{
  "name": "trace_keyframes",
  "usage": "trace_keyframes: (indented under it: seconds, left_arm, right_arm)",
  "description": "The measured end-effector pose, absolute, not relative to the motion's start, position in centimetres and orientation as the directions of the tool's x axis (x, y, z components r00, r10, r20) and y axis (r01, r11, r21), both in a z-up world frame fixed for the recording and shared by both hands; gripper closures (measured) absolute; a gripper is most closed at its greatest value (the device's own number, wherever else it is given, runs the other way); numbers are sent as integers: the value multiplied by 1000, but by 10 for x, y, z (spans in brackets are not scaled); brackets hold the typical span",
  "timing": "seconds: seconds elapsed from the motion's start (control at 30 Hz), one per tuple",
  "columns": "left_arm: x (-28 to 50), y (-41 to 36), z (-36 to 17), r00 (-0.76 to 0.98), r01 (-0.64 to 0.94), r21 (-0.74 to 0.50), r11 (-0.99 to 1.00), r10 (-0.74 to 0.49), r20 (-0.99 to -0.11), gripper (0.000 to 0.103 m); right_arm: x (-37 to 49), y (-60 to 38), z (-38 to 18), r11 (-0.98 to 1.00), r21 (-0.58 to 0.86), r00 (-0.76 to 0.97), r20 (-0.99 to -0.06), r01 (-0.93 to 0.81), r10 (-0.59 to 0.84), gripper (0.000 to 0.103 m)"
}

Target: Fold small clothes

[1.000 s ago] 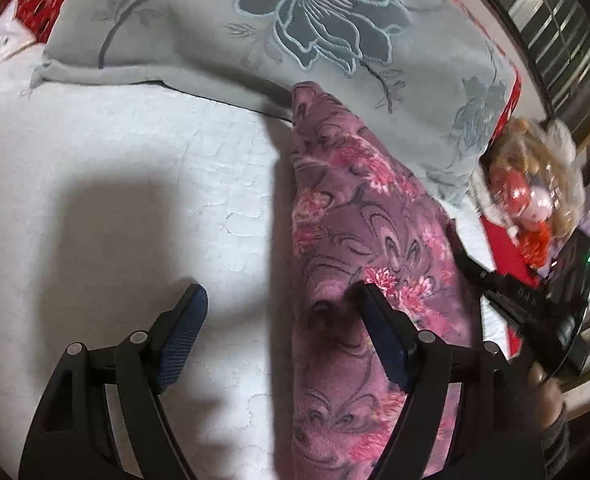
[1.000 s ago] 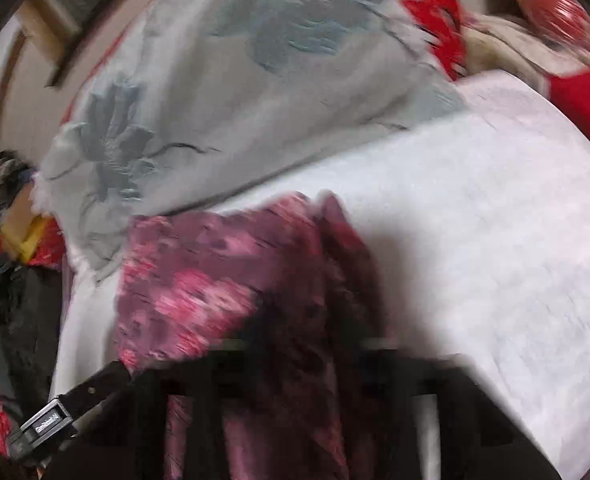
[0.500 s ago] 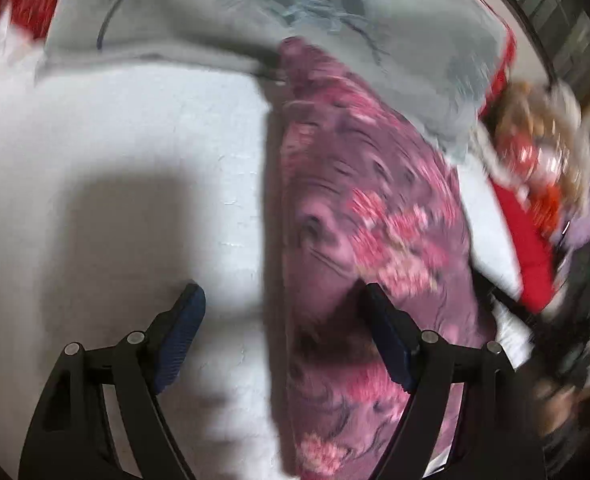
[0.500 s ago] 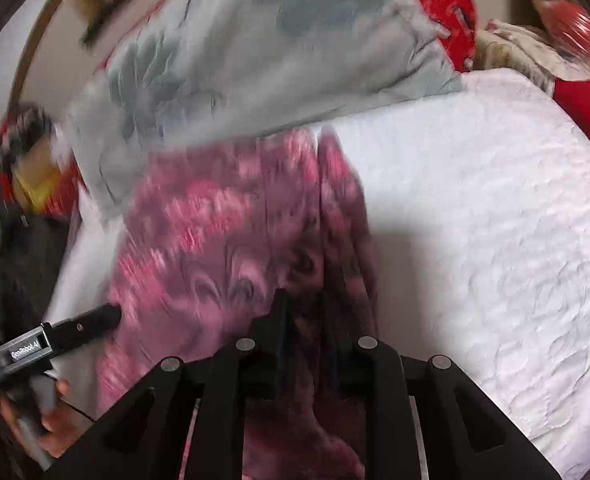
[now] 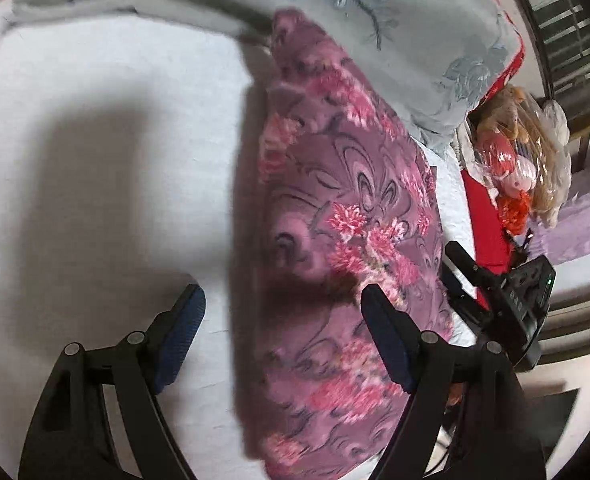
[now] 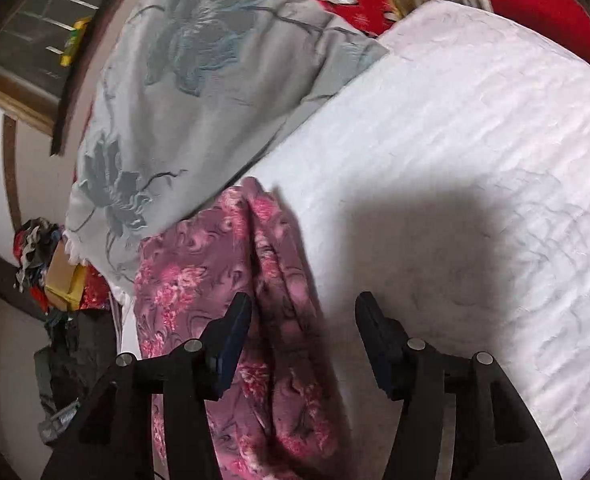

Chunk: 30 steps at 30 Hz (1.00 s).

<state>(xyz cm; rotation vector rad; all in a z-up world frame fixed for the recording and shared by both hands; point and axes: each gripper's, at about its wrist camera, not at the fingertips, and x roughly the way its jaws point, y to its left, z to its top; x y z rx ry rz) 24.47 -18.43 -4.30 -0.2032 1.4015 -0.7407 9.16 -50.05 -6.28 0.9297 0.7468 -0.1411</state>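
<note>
A white quilted bedspread [image 6: 475, 128] carries the purple fleece garment with pink flowers [image 5: 347, 216], folded long beside a grey flower-embroidered pillow [image 6: 199, 92]. Left gripper [image 5: 283, 340] and right gripper [image 6: 303, 332] both gape, empty — the plush fold may spring open unpressed. No containers show.

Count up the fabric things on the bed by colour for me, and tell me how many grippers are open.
Purple-pink floral garment: 1
Grey floral pillow: 1
White quilted bedspread: 1
Open grippers: 2, the left gripper and the right gripper, neither holding anything
Total: 3 fabric things, 2 grippers
</note>
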Motion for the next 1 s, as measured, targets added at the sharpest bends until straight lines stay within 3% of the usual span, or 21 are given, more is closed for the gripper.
trace_keyframes:
  seconds: [0.07,0.6,0.7,0.73,0.77,0.83,0.87,1.0]
  left_arm:
    - [244,-190,-43,-8,332,-554,763,-586,-811,17]
    - [243,-229,-38,4,337,-528,780,-562,-827,17]
    - [240,-229,-35,13,337,-523,783,-559,-829,31]
    - [239,-227,-33,25,349,-504,790,-546,-838,44]
    - [237,-226,-30,40,361,-485,796,-533,-845,59]
    - [235,-225,-24,60,377,-468,799,-525,-849,74]
    - [233,-224,-20,72,381,-467,798,-529,-846,78]
    - [220,-219,-6,127,412,-421,808,-508,-852,81]
  right_arm:
    - [100,-497,-62,614,690,738,-629,383,245,46]
    - [130,-482,-60,716,623,676,-677,314,292,42]
    - [133,-478,-58,748,585,662,-700,313,270,45]
    - [134,-474,-55,772,553,654,-715,313,247,47]
    - [135,-468,-51,810,499,644,-736,309,208,53]
    - [136,-456,-41,869,404,640,-756,285,142,72]
    - [136,-449,-35,894,352,636,-765,278,103,83]
    - [128,-437,-17,916,297,658,-752,270,50,86]
